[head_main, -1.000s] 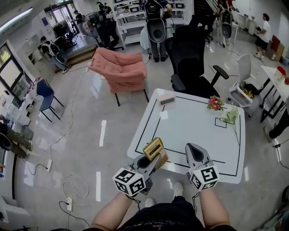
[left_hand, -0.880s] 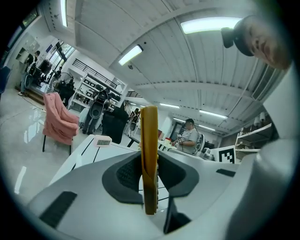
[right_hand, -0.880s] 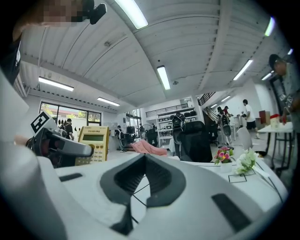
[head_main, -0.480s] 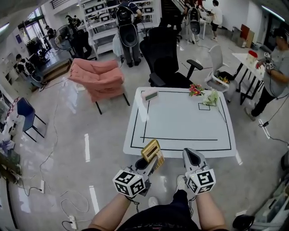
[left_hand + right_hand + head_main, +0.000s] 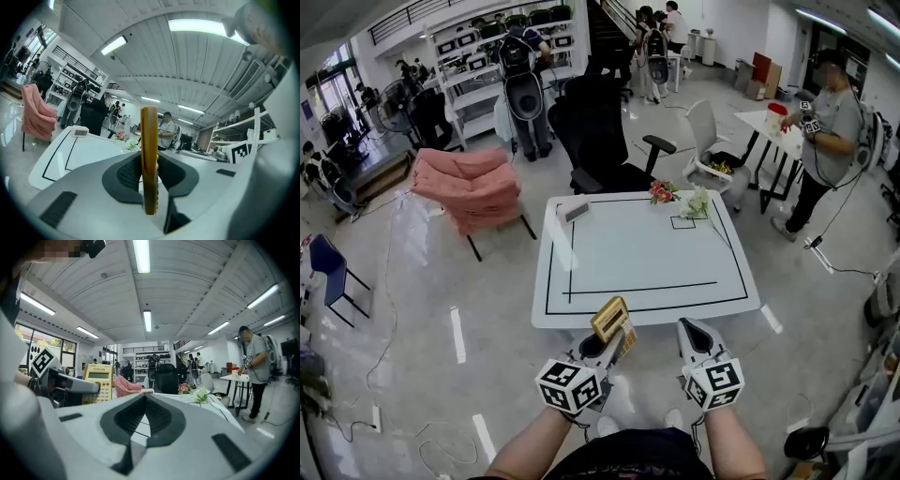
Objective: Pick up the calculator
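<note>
The calculator [image 5: 149, 154], a thin yellow slab, stands on edge between the jaws of the left claw [image 5: 149, 185]. The jaws are drawn narrow and press on its two flat faces, so it is gripped and off the table [image 5: 637, 253], which lies ahead of both claws. Most of its length rises up and forward past the claw's tips, and only the lower, key-bearing end sits between the pads.

The right claw [image 5: 145, 397] has its jaws closed together with nothing between them. From it, the calculator is just to the left, with its display above and its rows of keys below.

It looks light and stiff, with a hard plastic shell that will not bend in the grip. The smooth back is likely a little slippery, and the keys on the other face may give under the pad. Held so near one end, it could pivot or creep if the claw swings quickly. A hold nearer the middle of the body, across the two faces and clear of the display, would seem steadier, since the display is the part most easily harmed
</note>
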### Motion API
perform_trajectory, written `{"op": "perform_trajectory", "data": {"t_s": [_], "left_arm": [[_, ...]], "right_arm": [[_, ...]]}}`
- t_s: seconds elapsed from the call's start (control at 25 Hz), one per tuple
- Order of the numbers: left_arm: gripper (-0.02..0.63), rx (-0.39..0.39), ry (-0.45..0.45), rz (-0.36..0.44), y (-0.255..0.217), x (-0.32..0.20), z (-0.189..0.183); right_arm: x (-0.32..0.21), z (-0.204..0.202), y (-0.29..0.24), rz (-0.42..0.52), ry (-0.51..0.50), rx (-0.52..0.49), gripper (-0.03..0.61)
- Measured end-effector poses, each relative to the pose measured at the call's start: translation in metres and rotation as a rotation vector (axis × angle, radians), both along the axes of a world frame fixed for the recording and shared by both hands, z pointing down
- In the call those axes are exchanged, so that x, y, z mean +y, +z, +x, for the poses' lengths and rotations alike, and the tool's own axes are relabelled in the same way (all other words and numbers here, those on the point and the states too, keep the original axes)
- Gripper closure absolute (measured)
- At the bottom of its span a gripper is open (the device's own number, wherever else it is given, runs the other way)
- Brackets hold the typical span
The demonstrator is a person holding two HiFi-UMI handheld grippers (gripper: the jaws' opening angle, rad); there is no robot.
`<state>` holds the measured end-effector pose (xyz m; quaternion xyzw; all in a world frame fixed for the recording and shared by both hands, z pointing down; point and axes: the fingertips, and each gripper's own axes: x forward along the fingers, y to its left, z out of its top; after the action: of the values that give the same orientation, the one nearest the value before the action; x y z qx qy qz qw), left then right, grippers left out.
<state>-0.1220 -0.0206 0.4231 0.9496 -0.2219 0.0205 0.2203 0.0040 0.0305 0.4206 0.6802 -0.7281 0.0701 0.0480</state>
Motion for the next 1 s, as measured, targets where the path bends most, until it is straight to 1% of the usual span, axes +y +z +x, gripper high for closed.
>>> {"op": "perform_trajectory", "data": {"t_s": [0.12, 0.36, 0.72, 0.84, 1.0], "left_arm": [[0.529, 0.005, -0.01, 0.008, -0.003, 0.005, 0.006], [0.529, 0.01, -0.062, -0.019, -0.001, 0.018, 0.018], [0.53, -0.007, -0.155, -0.056, 0.003, 0.043, 0.045], [0.529, -0.015, -0.19, -0.062, 0.004, 0.051, 0.051], [0.53, -0.024, -0.215, -0.063, 0.004, 0.065, 0.066]], "right_arm": [[0.006, 0.004, -0.006, 0.009, -0.013, 0.013, 0.577], [0.017, 0.016, -0.011, 0.011, -0.08, 0.03, 0.577], [0.028, 0.043, -0.005, 0.014, -0.187, -0.012, 0.578], [0.03, 0.05, -0.003, 0.017, -0.223, -0.029, 0.577], [0.036, 0.065, 0.001, 0.014, -0.253, -0.049, 0.578]]}}
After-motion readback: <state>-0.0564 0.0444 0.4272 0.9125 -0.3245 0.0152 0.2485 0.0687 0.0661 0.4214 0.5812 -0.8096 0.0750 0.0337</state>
